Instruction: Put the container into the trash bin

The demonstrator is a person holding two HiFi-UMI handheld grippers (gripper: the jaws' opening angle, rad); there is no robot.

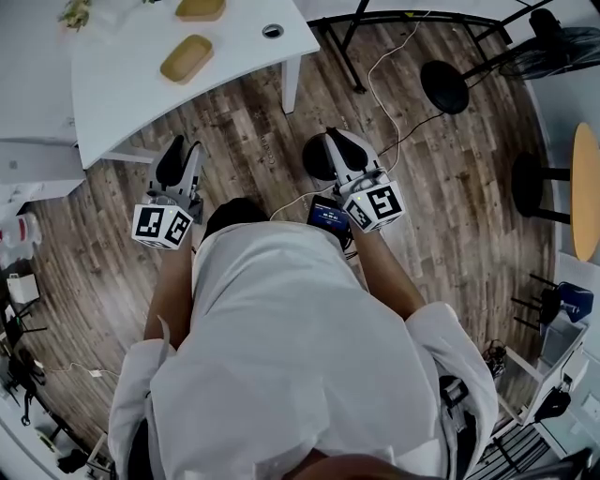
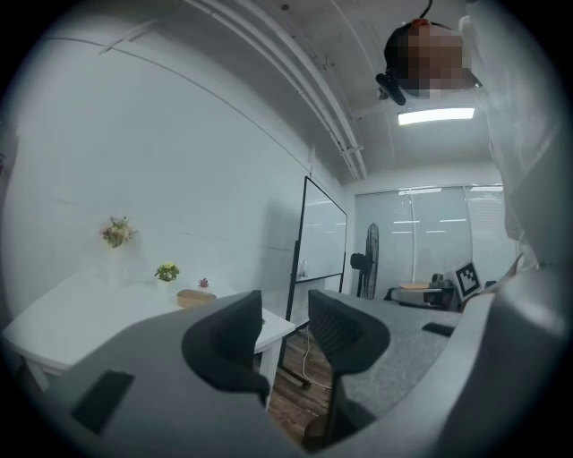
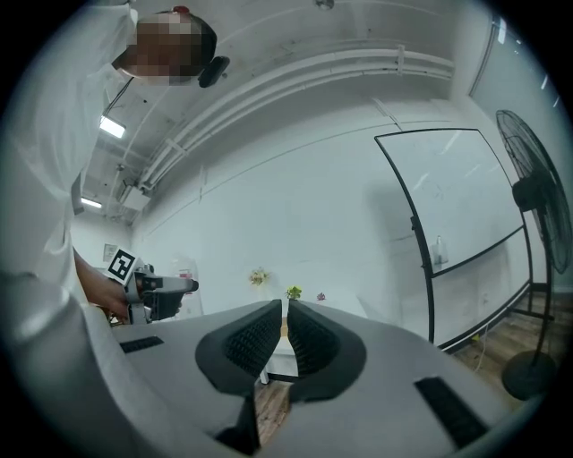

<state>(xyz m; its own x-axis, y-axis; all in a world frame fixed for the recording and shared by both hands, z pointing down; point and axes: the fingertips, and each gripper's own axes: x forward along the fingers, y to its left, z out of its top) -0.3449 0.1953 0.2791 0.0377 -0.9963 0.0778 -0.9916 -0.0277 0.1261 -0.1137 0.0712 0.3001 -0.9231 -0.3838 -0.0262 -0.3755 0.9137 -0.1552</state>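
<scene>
Two grippers: the person holds both out in front of the body, side by side, each about level and pointing toward the table [image 1: 234, 42].
Left arm: the bare forearm comes out of a white sleeve; the left gripper [image 1: 184, 150] is just short of the table's near edge, over the wood floor.
Right arm: the forearm is angled a little inward; the right gripper [image 1: 343, 141] is over the floor, beyond the table's corner leg and apart from the table.
Left fingers: the two dark fingers [image 2: 235, 335] stand wide apart and nothing is between them; only the table corner and the floor show through the gap.
Right fingers: the ribbed fingers [image 3: 252, 340] are almost together, with only a thin slit between them, and they grip nothing.
Container: a tan oblong container [image 1: 186, 58] lies on the table, further in from its near edge, ahead of the left gripper and well apart from its fingers.
Second container: another tan one [image 1: 200, 8] lies deeper on the table, near its far side.
Right gripper to container: well apart, with the table corner between them.
Dark round object: it [image 1: 316, 159] sits on the floor off the table's corner, just beside the right gripper; I cannot tell what it is.
</scene>
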